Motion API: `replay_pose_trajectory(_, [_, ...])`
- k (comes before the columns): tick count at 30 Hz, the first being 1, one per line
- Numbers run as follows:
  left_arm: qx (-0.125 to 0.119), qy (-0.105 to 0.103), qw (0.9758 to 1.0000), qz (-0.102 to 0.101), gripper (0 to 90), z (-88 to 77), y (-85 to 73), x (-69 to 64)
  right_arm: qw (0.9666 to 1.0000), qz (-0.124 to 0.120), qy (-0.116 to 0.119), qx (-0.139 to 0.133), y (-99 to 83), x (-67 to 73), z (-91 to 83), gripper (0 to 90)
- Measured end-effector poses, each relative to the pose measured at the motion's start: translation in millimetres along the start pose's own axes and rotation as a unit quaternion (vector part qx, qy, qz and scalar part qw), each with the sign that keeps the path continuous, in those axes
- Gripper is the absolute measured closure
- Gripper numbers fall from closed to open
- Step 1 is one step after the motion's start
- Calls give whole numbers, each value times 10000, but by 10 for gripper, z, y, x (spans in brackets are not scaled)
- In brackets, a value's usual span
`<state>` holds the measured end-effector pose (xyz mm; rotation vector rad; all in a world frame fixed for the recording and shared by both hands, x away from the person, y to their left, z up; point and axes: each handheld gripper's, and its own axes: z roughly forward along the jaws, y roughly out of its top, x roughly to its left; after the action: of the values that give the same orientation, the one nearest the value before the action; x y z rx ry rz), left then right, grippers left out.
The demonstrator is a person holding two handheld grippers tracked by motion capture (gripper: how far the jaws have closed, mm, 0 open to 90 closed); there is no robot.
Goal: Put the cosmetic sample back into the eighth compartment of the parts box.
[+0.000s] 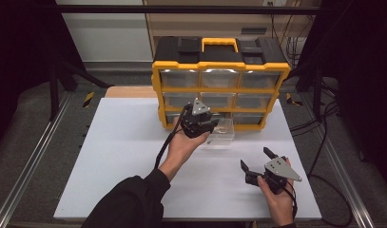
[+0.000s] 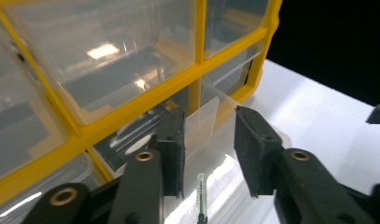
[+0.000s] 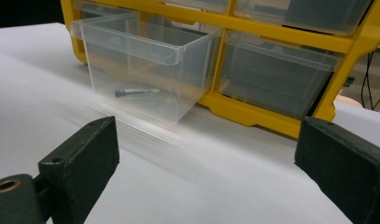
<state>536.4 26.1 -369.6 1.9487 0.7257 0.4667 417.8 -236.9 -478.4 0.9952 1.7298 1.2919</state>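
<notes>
Yellow framing holds the storage cabinet (image 1: 219, 80) together at the far edge of the white table (image 1: 134, 156), with clear drawers in rows behind its bars and a black top with a yellow handle. One clear drawer (image 1: 221, 134) from the bottom row is pulled out toward the person and rests on the table in front of the cabinet. Inside it, a small dark-headed screw (image 3: 135, 92) lies flat on the drawer floor, near the front wall.

Above the open drawer hangs the left gripper (image 1: 211, 127), held in the person's left hand (image 1: 184, 145). Its jaws stand a little apart with no pad pressing on anything; in the left gripper view the screw (image 2: 201, 191) lies below the gap, on the drawer floor, and is not gripped.

Near the front right of the table, well apart from the drawer, is the right gripper (image 1: 256, 158), held low over the surface. Its jaws are spread wide and empty, pointing toward the drawer and the cabinet behind it
</notes>
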Motion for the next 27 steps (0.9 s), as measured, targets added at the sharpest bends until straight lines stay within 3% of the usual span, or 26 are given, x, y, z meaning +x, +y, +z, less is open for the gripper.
replay_pose_trajectory(2, [-97,35,9998,149,550,-76,-20,-29,10000,11,5,-36,11,18,11,67])
replay_pose_trajectory(6, [-62,32,9999,117,416,-196,-116,-67,10000,-11,71,11,12,80,37,65])
replay_pose_trajectory(11, [-181,6,9998,-44,368,-333,-210,-63,9998,133,61,-108,32,111,20,63])
replay_pose_trajectory(20, [-283,53,9996,61,216,-525,-366,-16,9997,98,162,-145,34,125,29,60])
replay_pose_trajectory(24, [-307,56,9995,6,152,-612,-446,29,9997,46,76,-232,72,148,5,59])
replay_pose_trajectory(27, [-344,105,9994,-15,130,-685,-480,76,9997,142,41,-192,59,135,3,59])
